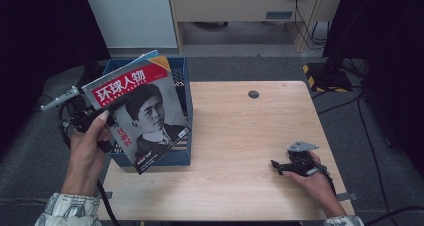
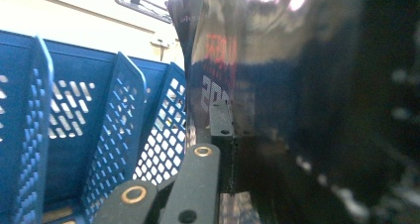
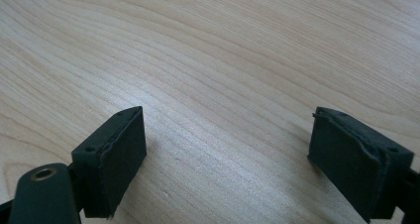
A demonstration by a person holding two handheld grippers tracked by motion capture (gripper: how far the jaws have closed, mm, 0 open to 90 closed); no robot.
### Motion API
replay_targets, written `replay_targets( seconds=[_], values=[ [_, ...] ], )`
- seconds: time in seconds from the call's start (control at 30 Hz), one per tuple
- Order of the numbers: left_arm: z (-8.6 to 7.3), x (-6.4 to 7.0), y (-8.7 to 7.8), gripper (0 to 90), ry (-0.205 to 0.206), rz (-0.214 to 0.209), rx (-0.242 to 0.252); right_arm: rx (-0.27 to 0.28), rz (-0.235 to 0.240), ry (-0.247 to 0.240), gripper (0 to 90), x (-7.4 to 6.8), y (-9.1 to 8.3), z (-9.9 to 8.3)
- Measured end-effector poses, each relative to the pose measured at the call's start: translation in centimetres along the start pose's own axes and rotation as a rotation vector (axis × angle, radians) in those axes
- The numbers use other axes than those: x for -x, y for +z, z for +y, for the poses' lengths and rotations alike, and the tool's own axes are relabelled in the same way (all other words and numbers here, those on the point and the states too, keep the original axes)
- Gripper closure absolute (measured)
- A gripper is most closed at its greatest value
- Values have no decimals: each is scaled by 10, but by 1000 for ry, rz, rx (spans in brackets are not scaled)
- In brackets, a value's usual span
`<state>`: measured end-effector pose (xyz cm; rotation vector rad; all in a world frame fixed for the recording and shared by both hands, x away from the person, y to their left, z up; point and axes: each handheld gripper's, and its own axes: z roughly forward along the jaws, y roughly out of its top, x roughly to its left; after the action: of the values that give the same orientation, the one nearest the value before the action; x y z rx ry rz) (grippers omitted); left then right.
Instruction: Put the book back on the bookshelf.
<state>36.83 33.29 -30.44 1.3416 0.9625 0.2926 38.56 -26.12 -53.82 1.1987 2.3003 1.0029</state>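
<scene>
Fingers of our left gripper [image 1: 102, 117] pinch the magazine [image 1: 142, 111] tilted above the blue file rack [image 1: 184, 111], ready for slotting, while our right gripper [image 1: 280, 166] rests spread apart on the desk [image 1: 240, 136], right of that rack.

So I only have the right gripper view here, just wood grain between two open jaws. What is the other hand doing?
Observer: The left gripper is clamped on a magazine, held up over a blue file rack.
Operator: Is the magazine inside the rack?
Observer: I can't tell; it leans tilted in front of it, above the rack's dividers.
Operator: And where is my gripper?
Observer: The right gripper rests low at the table's near right part.
</scene>
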Motion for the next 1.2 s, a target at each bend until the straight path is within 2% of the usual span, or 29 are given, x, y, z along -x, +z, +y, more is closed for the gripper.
replay_targets(
  seconds=[0.57,0.93,1.2],
  values=[
    [4,-4,-14,867,11,24,12,2,0,-2,148,0,0,0],
    [9,-9,-33,867,21,47,39,2,-1,-4,148,1,0,0],
    [10,-14,-46,867,28,74,37,2,-1,-2,148,0,0,0]
  ],
)
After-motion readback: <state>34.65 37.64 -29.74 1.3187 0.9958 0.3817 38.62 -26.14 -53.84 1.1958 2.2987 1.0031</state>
